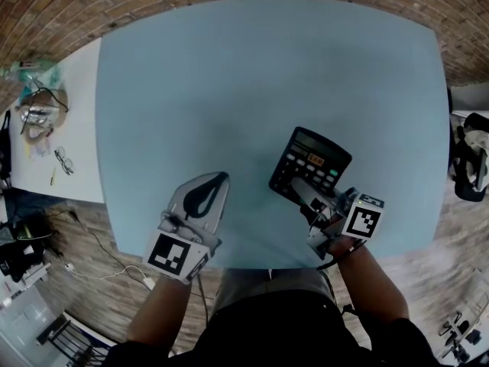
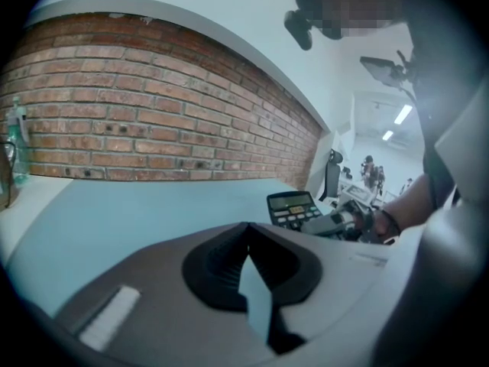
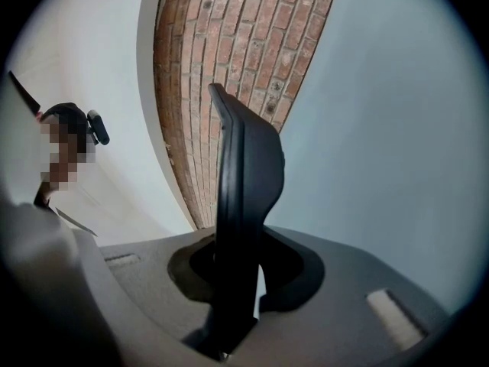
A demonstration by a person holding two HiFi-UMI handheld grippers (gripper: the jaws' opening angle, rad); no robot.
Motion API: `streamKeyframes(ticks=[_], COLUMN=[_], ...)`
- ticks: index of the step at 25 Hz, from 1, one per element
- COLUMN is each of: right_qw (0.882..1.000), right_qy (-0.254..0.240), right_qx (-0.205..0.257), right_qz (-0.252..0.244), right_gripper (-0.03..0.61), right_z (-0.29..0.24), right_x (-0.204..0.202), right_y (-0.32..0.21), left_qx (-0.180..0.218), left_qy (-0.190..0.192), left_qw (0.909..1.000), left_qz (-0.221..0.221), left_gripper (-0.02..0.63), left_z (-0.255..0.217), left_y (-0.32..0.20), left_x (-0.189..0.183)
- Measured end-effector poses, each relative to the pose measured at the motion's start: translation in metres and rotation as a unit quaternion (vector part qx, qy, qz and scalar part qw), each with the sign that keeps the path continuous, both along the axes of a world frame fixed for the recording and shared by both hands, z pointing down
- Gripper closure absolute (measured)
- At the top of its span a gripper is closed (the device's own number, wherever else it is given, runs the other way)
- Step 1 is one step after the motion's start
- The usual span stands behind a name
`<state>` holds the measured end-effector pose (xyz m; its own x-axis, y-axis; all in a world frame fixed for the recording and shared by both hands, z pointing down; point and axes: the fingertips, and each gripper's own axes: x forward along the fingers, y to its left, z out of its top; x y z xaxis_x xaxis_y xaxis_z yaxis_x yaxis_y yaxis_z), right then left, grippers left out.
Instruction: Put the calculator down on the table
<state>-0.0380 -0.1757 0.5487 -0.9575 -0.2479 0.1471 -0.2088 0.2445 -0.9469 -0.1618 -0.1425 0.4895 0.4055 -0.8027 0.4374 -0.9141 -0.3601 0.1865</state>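
Two fingers of the right gripper [image 1: 298, 186] clamp the near end of the calculator [image 1: 311, 163]. It juts toward 11 o'clock from them over the desk [image 1: 229, 75], at about 4 o'clock of the desk's middle; whether it touches the surface I cannot tell. It is a flat black plastic slab with a grey display and rows of small rounded keys. The left gripper [image 1: 220, 177], at 9 o'clock of the calculator, holds its grey, black-lined fingers [image 1: 187, 197] together, empty. The desk is smooth and pale blue, and a rough brick wall [image 2: 153, 121] runs behind it.
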Motion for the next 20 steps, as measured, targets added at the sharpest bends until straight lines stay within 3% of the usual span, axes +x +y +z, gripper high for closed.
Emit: streamKeyframes(ticks=[20], right_qw=[0.999], right_qy=[0.006], right_qx=[-0.028], right_qz=[-0.016], right_gripper=[0.505], right_z=[0.02], right_x=[-0.003], right_y=[0.0], left_qx=[-0.017], left_qy=[0.007], left_qw=[0.9997], left_qz=[-0.013], left_gripper=[0.611], left_z=[0.011], left_y=[0.003], left_x=[-0.002])
